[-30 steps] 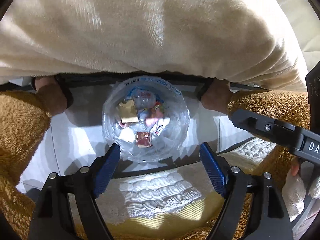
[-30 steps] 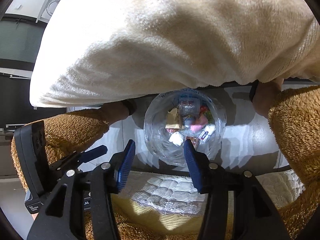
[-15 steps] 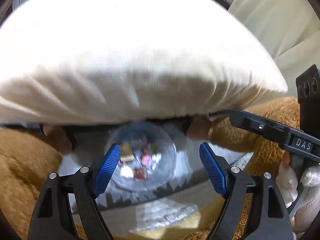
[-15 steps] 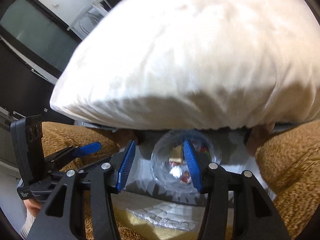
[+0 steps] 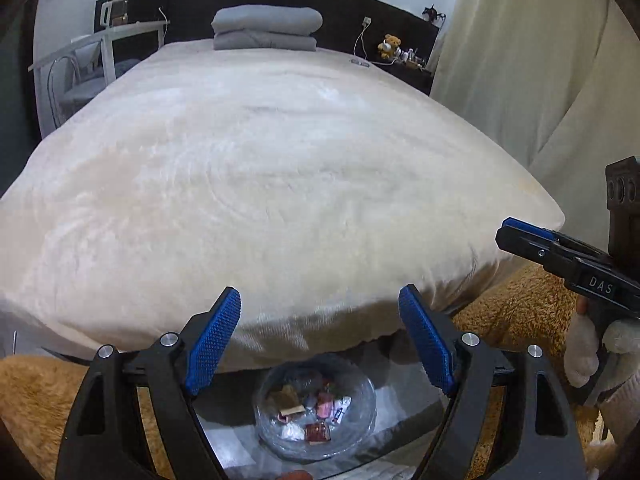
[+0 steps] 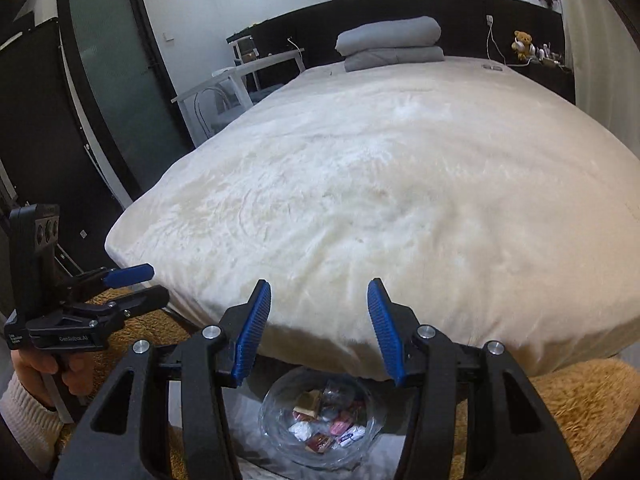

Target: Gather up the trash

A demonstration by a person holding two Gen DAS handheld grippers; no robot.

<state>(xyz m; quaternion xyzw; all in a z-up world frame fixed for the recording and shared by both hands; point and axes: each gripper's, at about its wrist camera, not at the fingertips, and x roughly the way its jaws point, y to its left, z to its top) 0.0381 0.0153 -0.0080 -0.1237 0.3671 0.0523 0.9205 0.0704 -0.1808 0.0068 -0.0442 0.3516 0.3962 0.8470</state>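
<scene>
Left gripper [image 5: 320, 340] fingers spread wide, nothing between them; right gripper [image 6: 318, 330] fingers parted narrower, also empty. Directly below both sits the clear bowl [image 6: 280, 452] of crumpled wrappers [image 6: 326, 426], on a glass desk [image 5: 224, 440] near the foot of the cream-blanketed bed [image 5: 280, 184]. Likely step: scanning for stray trash. To do it well, the person should sweep the bed surface with the grippers kept apart, then return any trash to the bowl.

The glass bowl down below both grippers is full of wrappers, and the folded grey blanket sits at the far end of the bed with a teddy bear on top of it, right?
Not quite. The teddy bear is not on the folded grey blanket; it sits apart, on the dark ledge beside the bed, as the right wrist view shows. The rest holds: the glass bowl holds wrappers below both grippers.
</scene>
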